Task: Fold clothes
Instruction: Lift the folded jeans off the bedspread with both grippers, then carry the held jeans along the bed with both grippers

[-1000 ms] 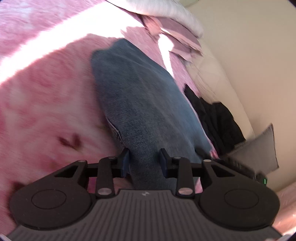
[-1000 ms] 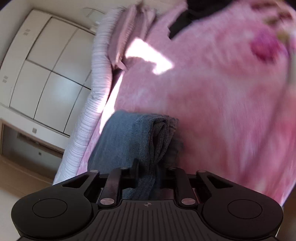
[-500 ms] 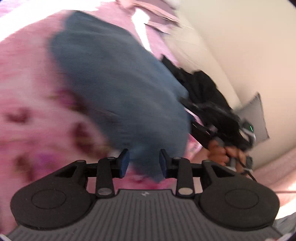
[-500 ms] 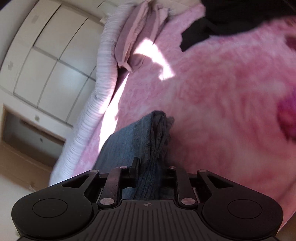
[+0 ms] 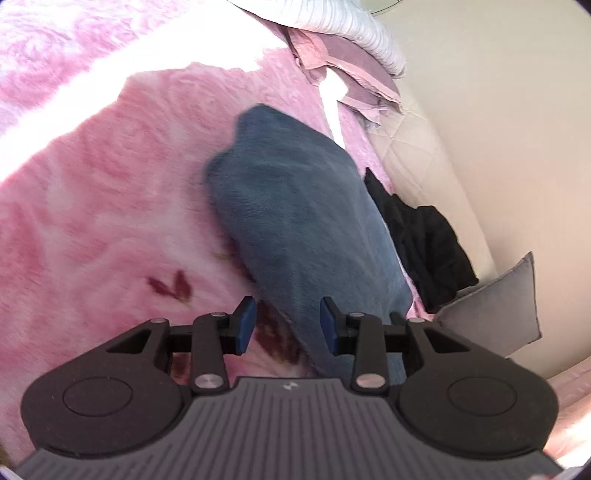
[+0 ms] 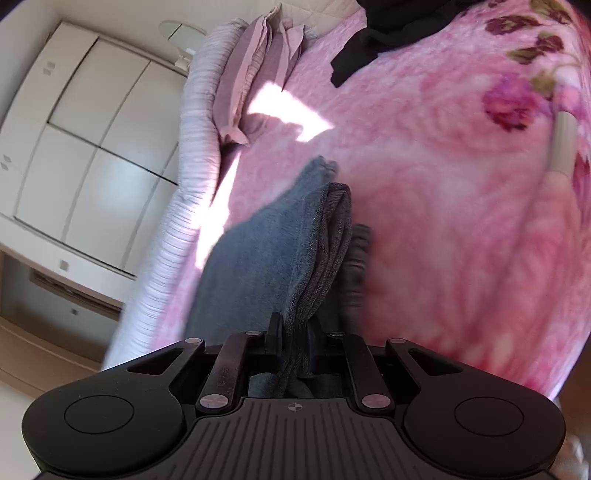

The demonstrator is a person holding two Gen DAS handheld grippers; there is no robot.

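A blue-grey folded garment [image 5: 303,206] lies on the pink fleece blanket [image 5: 92,206]. My left gripper [image 5: 288,325] is open just above its near end; the cloth passes between and under the blue pads without being pinched. In the right wrist view the same garment [image 6: 266,258] shows as stacked folded layers. My right gripper [image 6: 291,336] is shut on its near edge, which hangs down between the fingers.
A black garment [image 5: 424,243] lies beside the blue one by the wall, and shows at the top of the right wrist view [image 6: 388,33]. Mauve pillows [image 6: 258,74] and a white ribbed cover [image 6: 192,155] line the bed's edge. A grey cushion [image 5: 498,302]. White wardrobe doors [image 6: 85,147].
My left gripper has let go of the garment and its jaws have spread. The camera swung and settled back. My right gripper still holds the folded edge and has lifted slightly.
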